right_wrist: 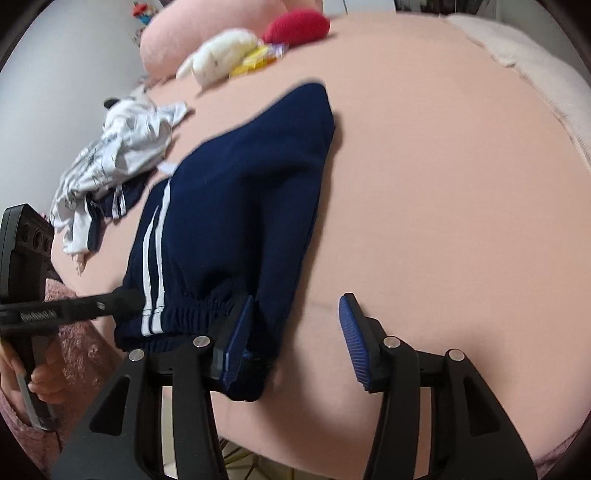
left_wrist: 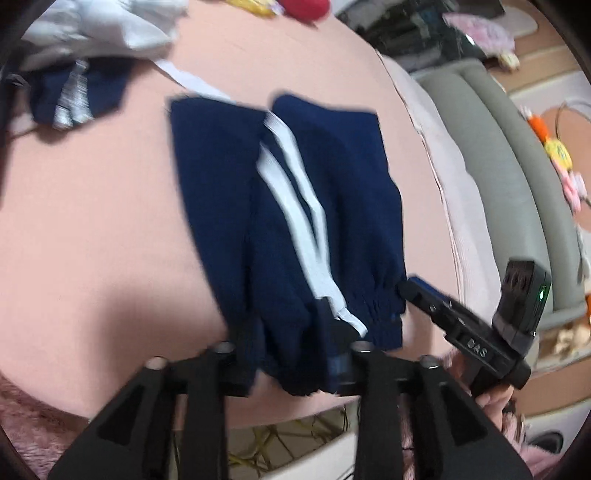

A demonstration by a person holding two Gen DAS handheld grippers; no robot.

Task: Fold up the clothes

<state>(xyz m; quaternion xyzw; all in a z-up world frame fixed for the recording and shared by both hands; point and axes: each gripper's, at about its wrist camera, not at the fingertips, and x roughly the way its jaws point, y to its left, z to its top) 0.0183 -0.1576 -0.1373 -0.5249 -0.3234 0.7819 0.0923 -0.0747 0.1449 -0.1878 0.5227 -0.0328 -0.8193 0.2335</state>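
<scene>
Navy trousers (right_wrist: 236, 192) lie folded on pink bed (right_wrist: 443, 184); both grippers' jaws parted, gripping nothing.

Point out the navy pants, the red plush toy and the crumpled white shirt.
navy pants (right_wrist: 236, 192): right wrist view, middle of the folded leg.
red plush toy (right_wrist: 297, 25): right wrist view, its centre.
crumpled white shirt (right_wrist: 122, 147): right wrist view, bunched middle.

1. The folded trousers (right_wrist: 236, 206) are navy blue with two white side stripes.
2. The bed sheet (right_wrist: 443, 184) is plain peach pink.
3. The crumpled garment (right_wrist: 122, 147) is white and grey.
4. The right gripper's pads (right_wrist: 352, 343) are blue and ribbed, on black fingers.
5. One plush toy (right_wrist: 295, 26) is red, the other (right_wrist: 218, 57) cream.
</scene>
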